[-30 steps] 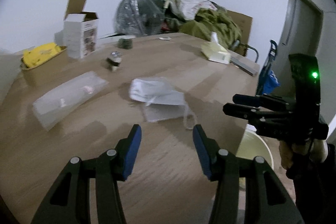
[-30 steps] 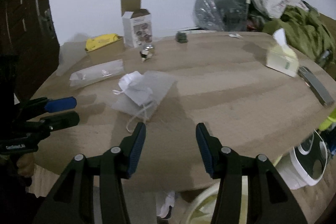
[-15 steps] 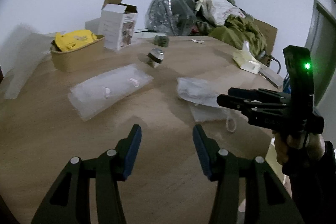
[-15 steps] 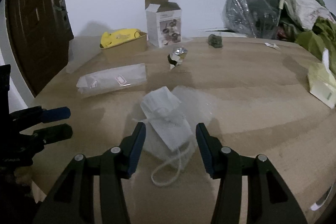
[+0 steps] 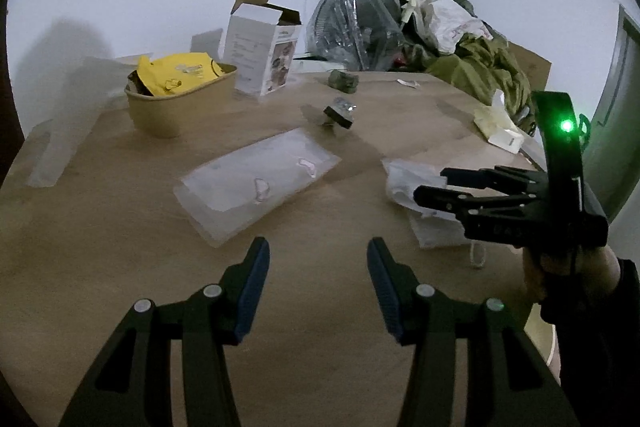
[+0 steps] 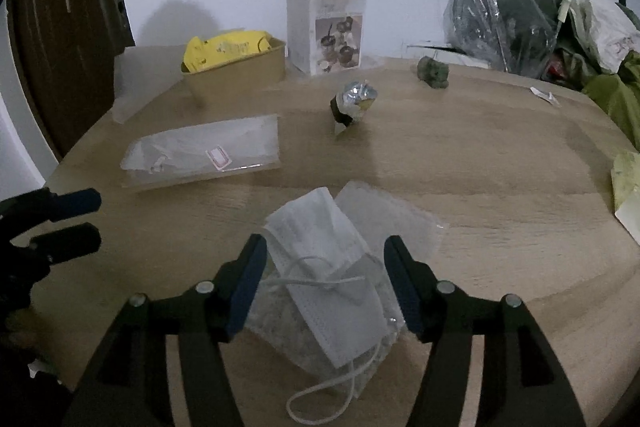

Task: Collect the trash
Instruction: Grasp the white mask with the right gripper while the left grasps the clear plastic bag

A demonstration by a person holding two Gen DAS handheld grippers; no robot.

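Two blue pads of the left tool point(image 5: 318, 281) stand spread over bare counter point(image 5: 120, 227), nothing between them, a clear plastic bag point(image 5: 256, 183) just beyond. From the right wrist, the right tool point(image 6: 322, 277) is opening around a white face mask point(image 6: 328, 267) lying on the counter, pads not yet pressing it.

Matt wood-grain table point(image 6: 480, 155), pleated cloth mask point(image 6: 324, 259), glossy plastic bag point(image 6: 200, 151)
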